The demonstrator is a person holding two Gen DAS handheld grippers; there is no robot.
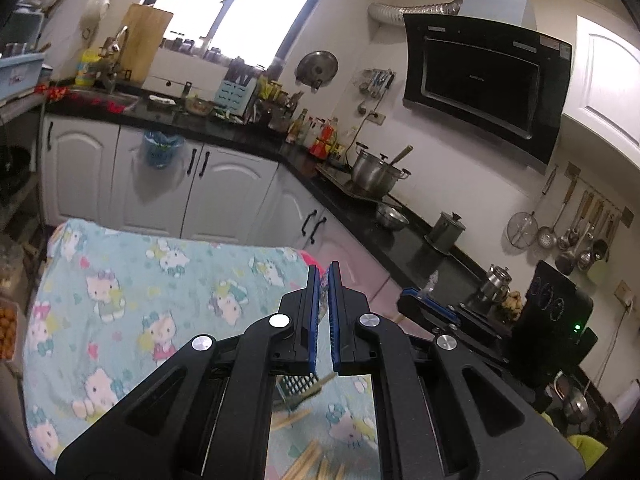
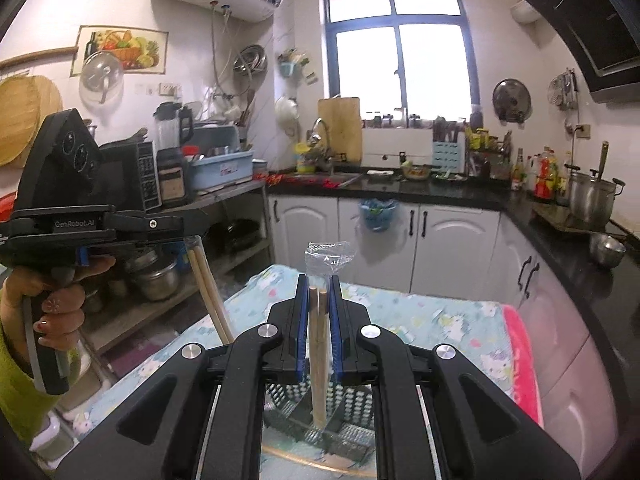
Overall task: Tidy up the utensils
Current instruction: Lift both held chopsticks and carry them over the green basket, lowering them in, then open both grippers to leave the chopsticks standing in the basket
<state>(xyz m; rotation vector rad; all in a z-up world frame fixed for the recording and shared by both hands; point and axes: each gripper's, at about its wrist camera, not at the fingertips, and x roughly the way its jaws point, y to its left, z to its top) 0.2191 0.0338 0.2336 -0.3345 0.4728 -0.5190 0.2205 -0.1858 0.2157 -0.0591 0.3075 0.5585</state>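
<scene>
Gripping a pair of wrapped chopsticks upright between closed blue pads: right hand-held gripper, raised above the table. Clear plastic wrapper crumpled above the fingertips; wooden ends reaching down over a black perforated utensil basket. Basket standing on a pale blue cartoon-cat cloth, toward the near edge of the table.

Held off past the table's left edge by a hand in a yellow-green sleeve: left hand-held gripper, jaws shut almost flat. Clamped at its tip, seen from the right camera, a pair of bare chopsticks slanting downward beside the table's left edge.

Lying loose on the cloth at the near edge, beside the basket: more wooden chopsticks.
</scene>
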